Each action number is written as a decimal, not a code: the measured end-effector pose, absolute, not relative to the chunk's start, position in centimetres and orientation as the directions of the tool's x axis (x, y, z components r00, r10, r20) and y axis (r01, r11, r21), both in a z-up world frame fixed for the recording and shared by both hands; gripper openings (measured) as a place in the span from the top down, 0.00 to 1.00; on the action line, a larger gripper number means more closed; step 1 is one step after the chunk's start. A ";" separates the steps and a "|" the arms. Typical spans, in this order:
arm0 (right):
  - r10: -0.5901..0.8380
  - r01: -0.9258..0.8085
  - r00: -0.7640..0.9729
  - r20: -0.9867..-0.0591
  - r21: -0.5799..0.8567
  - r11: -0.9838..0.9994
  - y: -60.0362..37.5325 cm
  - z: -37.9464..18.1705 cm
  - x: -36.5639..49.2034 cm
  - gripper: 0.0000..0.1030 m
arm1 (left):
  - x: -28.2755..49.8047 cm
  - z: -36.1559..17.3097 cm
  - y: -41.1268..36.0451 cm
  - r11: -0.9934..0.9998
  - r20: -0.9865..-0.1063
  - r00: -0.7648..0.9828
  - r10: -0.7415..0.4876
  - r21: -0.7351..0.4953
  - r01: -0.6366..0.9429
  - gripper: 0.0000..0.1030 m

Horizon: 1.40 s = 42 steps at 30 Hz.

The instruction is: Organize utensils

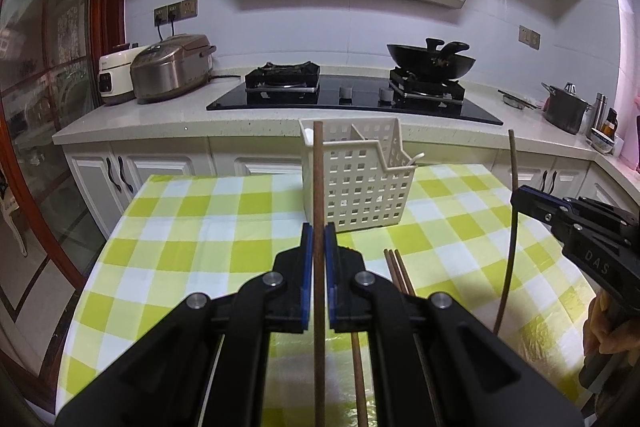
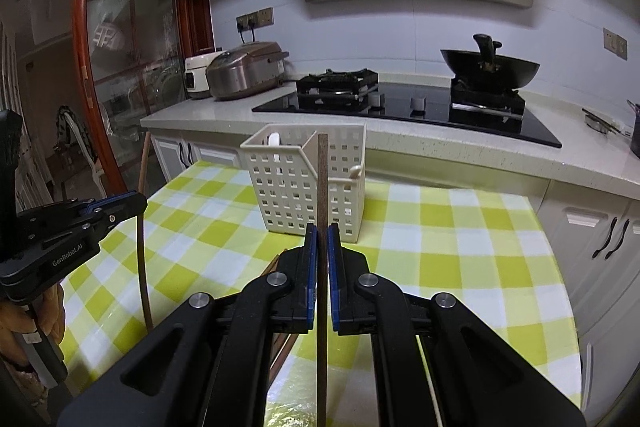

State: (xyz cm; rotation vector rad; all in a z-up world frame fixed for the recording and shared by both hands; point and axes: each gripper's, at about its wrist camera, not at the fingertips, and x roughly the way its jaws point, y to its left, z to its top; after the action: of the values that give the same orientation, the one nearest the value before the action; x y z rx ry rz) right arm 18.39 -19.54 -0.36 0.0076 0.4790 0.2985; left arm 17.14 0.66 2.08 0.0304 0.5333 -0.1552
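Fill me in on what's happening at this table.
A person is sorting chopsticks into the white basket on the checked tablecloth. The left gripper is shut on one chopstick, held upright. The right gripper is shut on another chopstick, also upright. Neither is in the basket yet. More chopsticks lie on the cloth.
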 end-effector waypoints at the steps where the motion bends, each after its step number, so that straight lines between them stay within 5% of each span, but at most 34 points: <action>1: 0.285 -0.281 0.847 -0.448 0.077 0.957 -19.6 -0.2 18.3 0.95 | 17.1 2.2 0.6 0.988 -0.506 0.851 -0.140 -0.010 0.156 0.94; 23: 0.288 -0.300 0.864 -0.413 0.037 0.953 -18.2 1.8 21.0 0.95 | 19.3 5.9 -0.2 0.982 -0.446 0.878 -0.174 -0.010 0.190 0.94; 42: 0.288 -0.295 0.907 -0.307 0.027 0.955 -17.4 14.3 33.1 0.95 | 31.2 21.4 -3.0 0.979 -0.336 0.922 -0.191 0.007 0.205 0.94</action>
State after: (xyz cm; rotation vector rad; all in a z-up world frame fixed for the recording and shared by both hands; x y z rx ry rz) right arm 33.13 -17.38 14.30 -0.0204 0.3136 0.3008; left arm 31.19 -2.95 21.36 0.0422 0.3412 -0.2033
